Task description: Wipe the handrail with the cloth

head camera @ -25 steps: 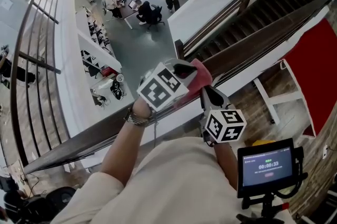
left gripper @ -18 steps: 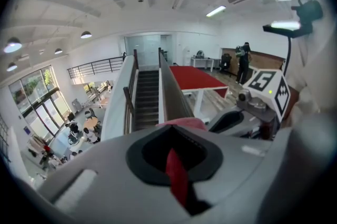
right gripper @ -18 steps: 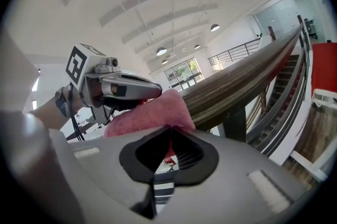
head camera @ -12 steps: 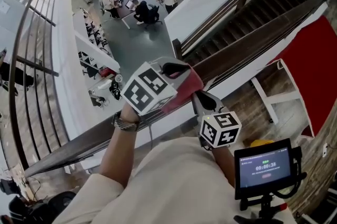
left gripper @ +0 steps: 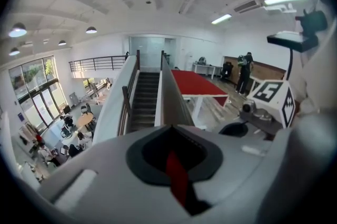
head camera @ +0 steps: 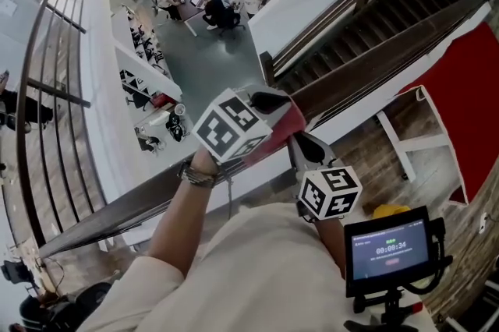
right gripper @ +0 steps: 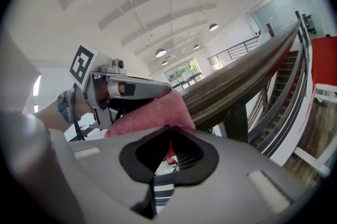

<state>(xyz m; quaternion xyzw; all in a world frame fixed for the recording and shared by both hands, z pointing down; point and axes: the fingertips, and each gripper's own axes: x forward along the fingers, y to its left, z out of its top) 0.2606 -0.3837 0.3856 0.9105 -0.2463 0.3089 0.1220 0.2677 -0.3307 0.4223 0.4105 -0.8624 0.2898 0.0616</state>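
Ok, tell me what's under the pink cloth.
The wooden handrail runs under the cloth. The rail shows on both sides of it, but the stretch directly beneath is covered, so its surface there cannot be seen.

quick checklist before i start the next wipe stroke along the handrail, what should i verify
1. Left gripper clamped on the cloth: ok, a red strip of it sits between the shut jaws.
2. Right gripper gripping the cloth: ok, its jaws pinch the near edge.
3. Cloth on the handrail: ok, it drapes over the top of the wood.
4. Rail beyond the cloth bare: ok, nothing rests on the stretch in view.
5. Cloth pressed flat against the wood: cannot tell, the contact side is hidden under the cloth and grippers.
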